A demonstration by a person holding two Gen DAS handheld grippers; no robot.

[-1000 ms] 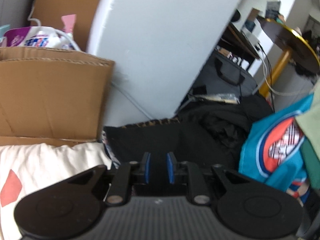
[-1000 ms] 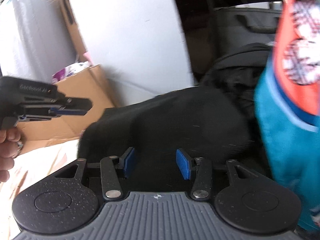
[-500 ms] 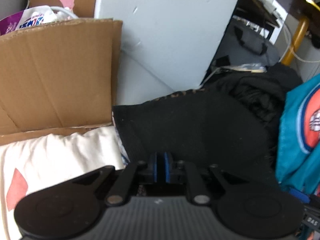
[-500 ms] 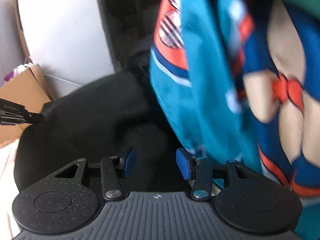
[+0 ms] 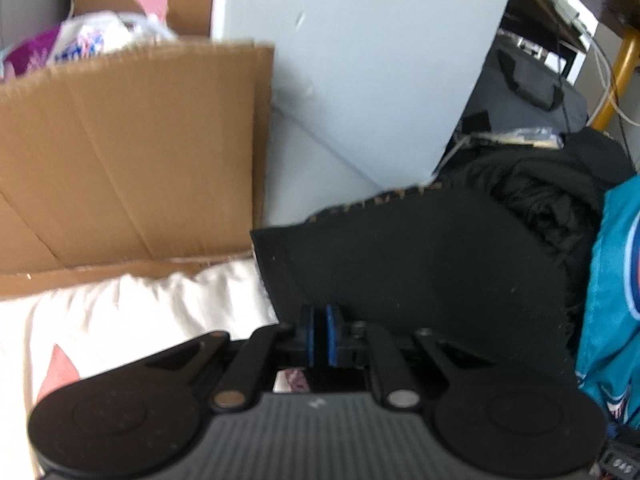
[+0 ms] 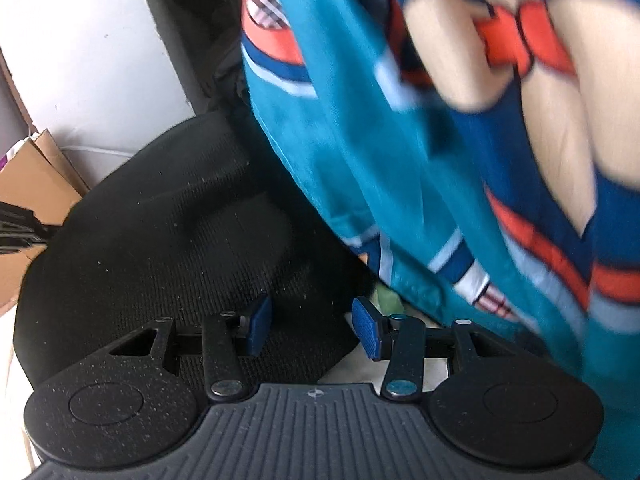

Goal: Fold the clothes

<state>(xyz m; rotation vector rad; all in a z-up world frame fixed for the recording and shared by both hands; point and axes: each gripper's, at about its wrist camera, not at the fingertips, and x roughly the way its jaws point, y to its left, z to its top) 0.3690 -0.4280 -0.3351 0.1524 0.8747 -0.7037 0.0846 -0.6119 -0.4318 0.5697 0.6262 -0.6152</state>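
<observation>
A black garment (image 5: pixel 420 264) lies spread on the cream bedding, with a stitched hem at its far edge. My left gripper (image 5: pixel 319 312) sits at its near left edge; the jaws are closing, nearly together, with the black cloth pinched between the blue pads. In the right wrist view the same black garment (image 6: pixel 168 232) fills the left side. My right gripper (image 6: pixel 310 308) hovers open over its near right edge with nothing gripped. A teal printed cloth (image 6: pixel 400 160) hangs close on the right. The left gripper's tip (image 6: pixel 20 228) shows at the far left.
A cardboard box (image 5: pixel 120 152) and a pale grey panel (image 5: pixel 360 60) stand behind the garment. Cream bedding (image 5: pixel 120 312) with a red patch lies at the left. A crumpled dark clothing pile (image 5: pixel 540 188), a dark bag (image 5: pixel 532 88) and the teal cloth (image 5: pixel 612 280) crowd the right.
The left jaws came together from apart onto the black garment's edge as the gripper dipped. The right gripper swung right and down; the teal cloth now fills its view.
</observation>
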